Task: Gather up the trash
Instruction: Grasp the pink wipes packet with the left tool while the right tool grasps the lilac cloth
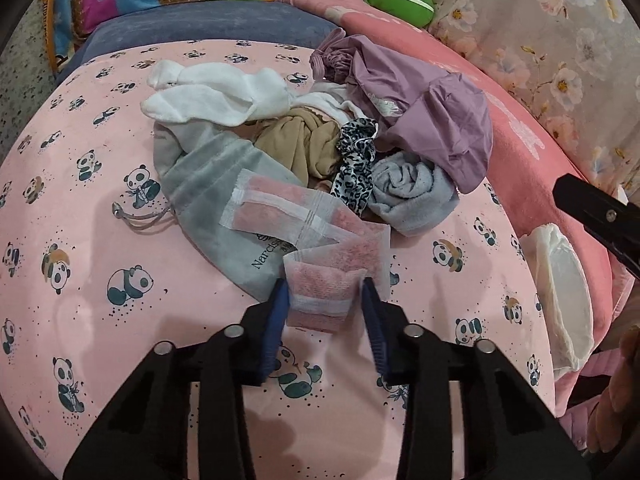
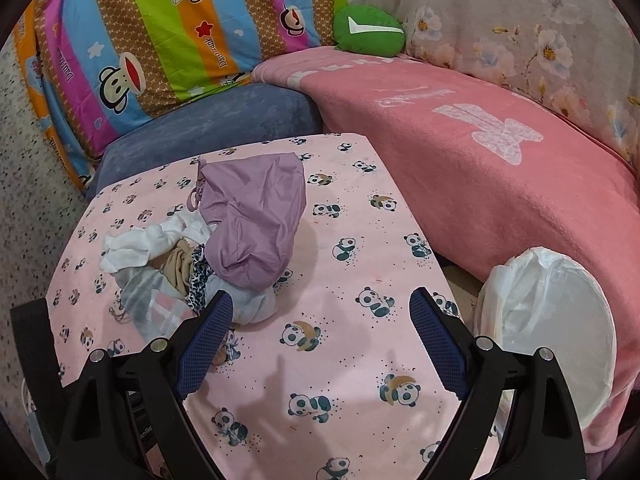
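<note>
A long pink-and-white wrapper (image 1: 320,248) lies over a grey drawstring pouch (image 1: 208,196) on the panda-print tablecloth (image 1: 80,208). My left gripper (image 1: 325,300) is shut on the wrapper's near end, whose edges bend up against both blue pads. In the right wrist view the wrapper (image 2: 168,304) shows only in part, behind the left finger. My right gripper (image 2: 322,308) hangs open over the bare cloth (image 2: 340,364), to the right of the clothes pile, with nothing between its fingers. One of its black fingers (image 1: 592,208) pokes into the left wrist view at the right edge.
A pile of white socks (image 1: 208,92), a purple garment (image 1: 424,116), beige cloth, a leopard-print strip and a grey sock (image 1: 412,196) sits mid-table. A bin with a white liner (image 2: 560,320) stands right of the table, against a pink-blanketed sofa (image 2: 480,184).
</note>
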